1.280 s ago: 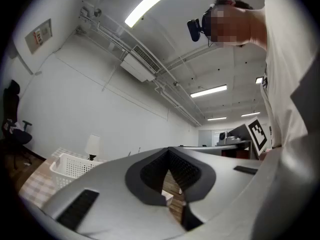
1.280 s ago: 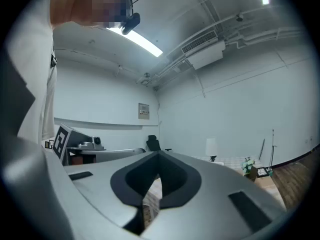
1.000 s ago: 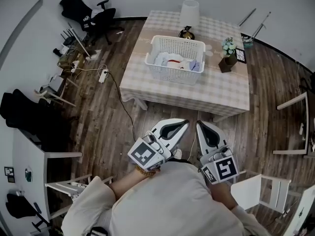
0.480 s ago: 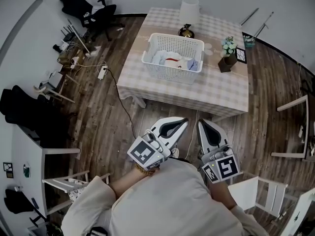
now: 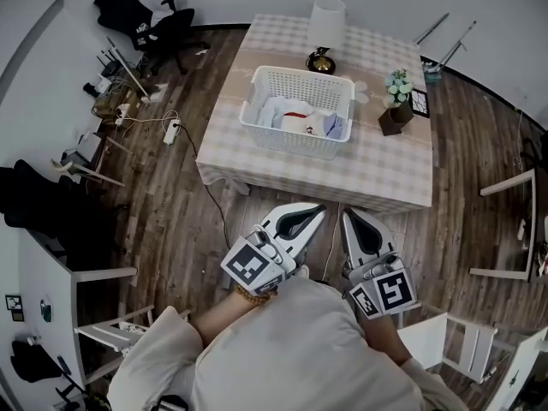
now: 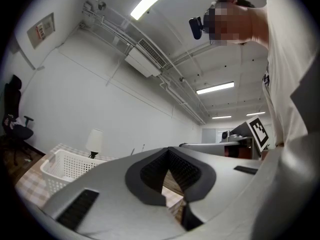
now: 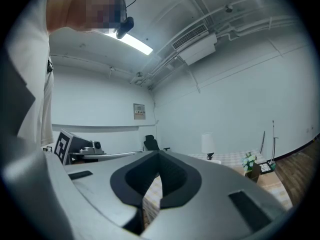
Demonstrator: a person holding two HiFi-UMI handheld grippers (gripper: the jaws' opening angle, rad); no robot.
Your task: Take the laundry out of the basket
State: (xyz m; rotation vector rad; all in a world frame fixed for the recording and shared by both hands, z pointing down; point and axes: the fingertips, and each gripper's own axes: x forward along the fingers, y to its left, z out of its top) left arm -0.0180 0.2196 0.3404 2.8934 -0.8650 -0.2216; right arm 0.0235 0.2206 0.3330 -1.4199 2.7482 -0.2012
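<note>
Laundry, white and pale-blue cloth: all inside white plastic lattice basket on checked-cloth table. No removal yet. Left gripper and right gripper: well short of table, fingers closed together, empty. Remaining: approach, grasp, lift out every piece.

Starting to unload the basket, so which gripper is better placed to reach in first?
Left gripper, marginally: the basket sits slightly to its side. Both are shut, empty and short of the table.

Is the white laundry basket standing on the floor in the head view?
No, the laundry basket stands on top of the checked table, close to the lamp.
</note>
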